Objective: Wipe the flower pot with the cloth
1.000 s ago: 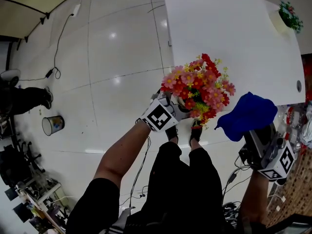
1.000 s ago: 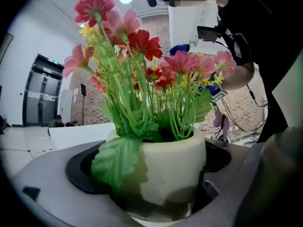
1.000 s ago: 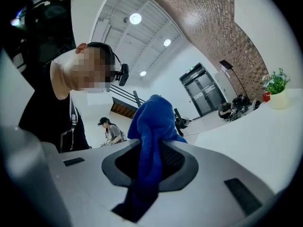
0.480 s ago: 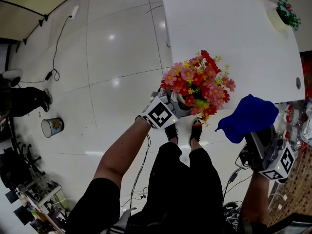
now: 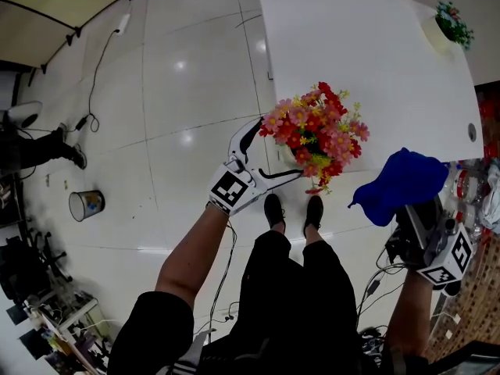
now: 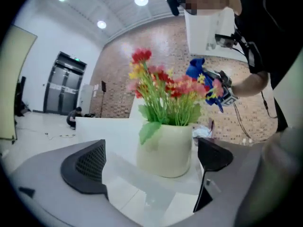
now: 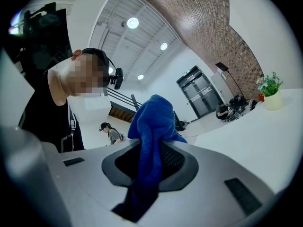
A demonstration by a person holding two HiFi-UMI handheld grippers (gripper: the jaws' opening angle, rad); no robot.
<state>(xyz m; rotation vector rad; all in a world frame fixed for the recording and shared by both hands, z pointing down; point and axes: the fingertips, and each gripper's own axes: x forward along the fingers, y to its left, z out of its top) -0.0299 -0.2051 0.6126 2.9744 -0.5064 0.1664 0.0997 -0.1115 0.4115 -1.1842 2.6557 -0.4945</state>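
Position: cream round flower pot (image 6: 165,150) stands just ahead of open-jawed left gripper (image 6: 151,171); right gripper (image 7: 150,167), clamping blue cloth (image 7: 154,122), lies rightward.

Your left tool (image 5: 275,148) has let go of the cream round ceramic flower pot (image 6: 165,148) and drawn back toward you. Its jaws, a second ago closed in against the pot under the red and pink flowers (image 5: 316,135), now stand wide apart, clear of it.

no readable text, labels or numbers anywhere
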